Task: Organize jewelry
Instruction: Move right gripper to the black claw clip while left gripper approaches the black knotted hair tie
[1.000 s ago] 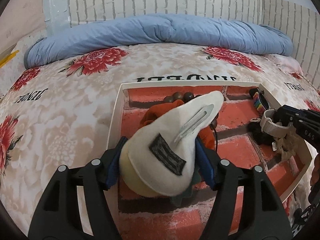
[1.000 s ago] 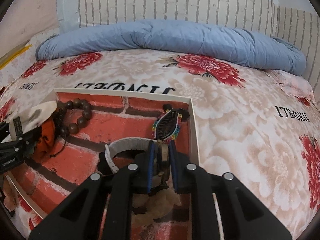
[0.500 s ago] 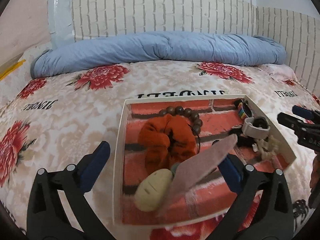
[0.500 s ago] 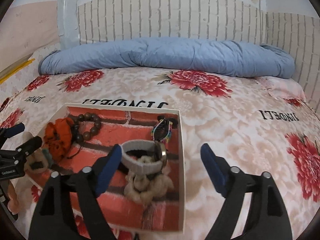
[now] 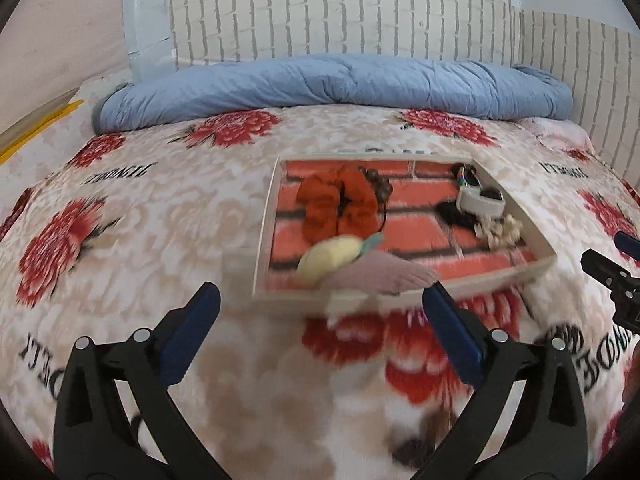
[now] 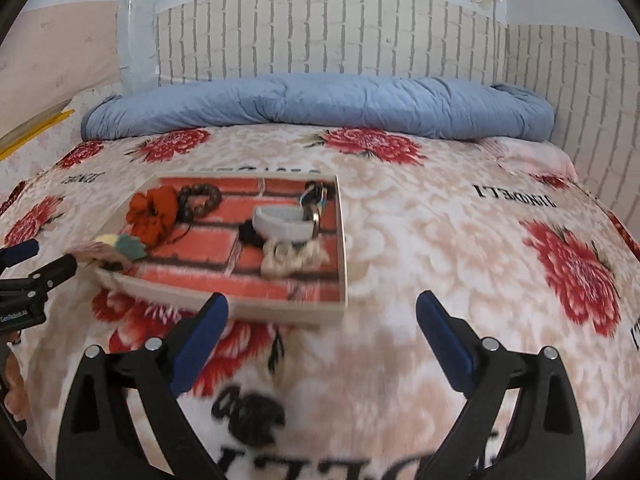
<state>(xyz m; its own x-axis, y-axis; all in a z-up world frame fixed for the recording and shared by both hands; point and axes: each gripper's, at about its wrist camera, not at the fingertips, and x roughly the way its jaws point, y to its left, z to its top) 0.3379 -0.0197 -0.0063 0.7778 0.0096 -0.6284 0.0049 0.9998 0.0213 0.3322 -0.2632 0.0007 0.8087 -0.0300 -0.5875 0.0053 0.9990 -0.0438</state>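
Left wrist view: the left gripper [image 5: 320, 320] hangs above a floral bedspread [image 5: 132, 240], its jaws spread wide and holding nothing. Straight ahead of it, near but not touching, lies a shallow white tray [image 5: 262, 232] lined with a red brick pattern. Inside are an orange scrunchie [image 5: 336, 204], dark beads [image 5: 378, 186], a white bracelet [image 5: 478, 202] and a pale shell piece [image 5: 500, 230]. A cream and pink felt hair clip [image 5: 360, 264] lies at the tray's near edge, its long axis running left to right across the line of the jaws, its pink end over the rim. The right gripper [image 5: 616, 268] shows at the far right edge.

Right wrist view: the right gripper [image 6: 322, 328] also has its jaws wide and empty. The tray [image 6: 342, 240] sits ahead and to the left, its near right corner just beyond the left jaw. The hair clip [image 6: 116, 246] is at the tray's far left corner, right beside the left gripper [image 6: 36, 256]. Judging by this, the left gripper is the nearer one to the clip.
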